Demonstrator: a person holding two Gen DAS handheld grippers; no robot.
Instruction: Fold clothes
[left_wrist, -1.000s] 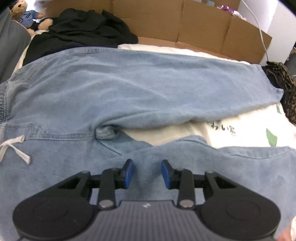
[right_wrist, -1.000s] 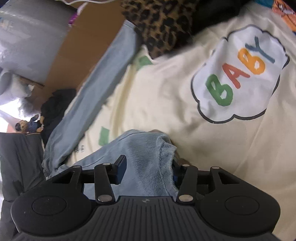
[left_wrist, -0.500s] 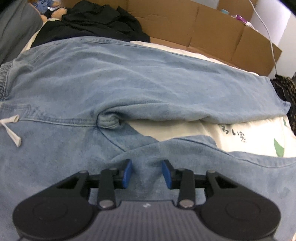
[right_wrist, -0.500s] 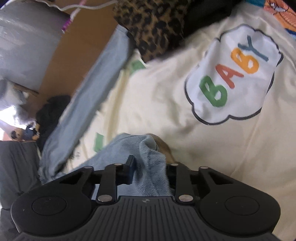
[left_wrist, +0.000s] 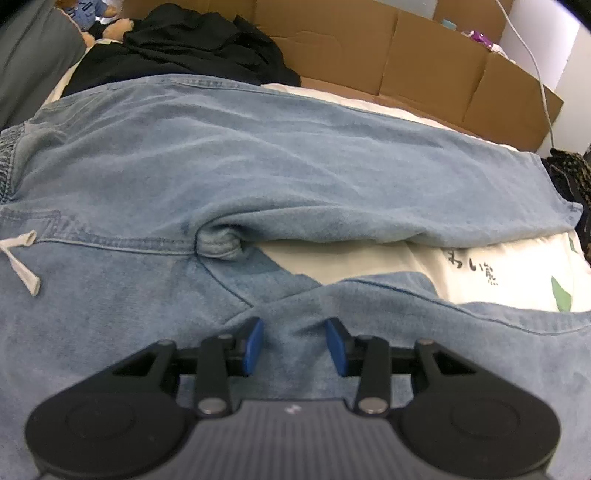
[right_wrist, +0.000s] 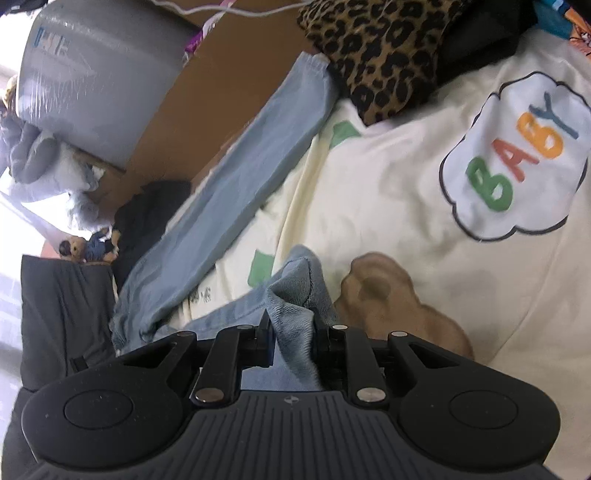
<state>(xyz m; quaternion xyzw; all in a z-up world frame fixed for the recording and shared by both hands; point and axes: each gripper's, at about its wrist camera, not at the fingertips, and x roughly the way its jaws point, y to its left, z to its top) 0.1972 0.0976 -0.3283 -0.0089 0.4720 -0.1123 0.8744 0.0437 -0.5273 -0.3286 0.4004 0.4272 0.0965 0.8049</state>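
The left gripper (left_wrist: 294, 345) points forward low over the near leg of the jeans (left_wrist: 258, 166), its blue pads (left_wrist: 252, 345) spread apart with denim lying between them but not pinched, so it is released. Just past it, toward 12 o'clock, the crotch seam bunches where the two legs part, and a white drawstring (left_wrist: 22, 262) lies at 9 o'clock. The far leg stretches toward 2 o'clock across a cream sheet (left_wrist: 480, 266). Beyond it, a black garment (left_wrist: 192, 48) sits at 11 o'clock against a cardboard wall (left_wrist: 406, 55). The right gripper (right_wrist: 291, 332) is clenched on a raised fold at the hem of the jeans (right_wrist: 295, 295), above a cream sheet (right_wrist: 388, 184) printed with "BABY". Farther off, the other leg runs toward 12 o'clock, ending beside a leopard-print cloth (right_wrist: 376, 48).
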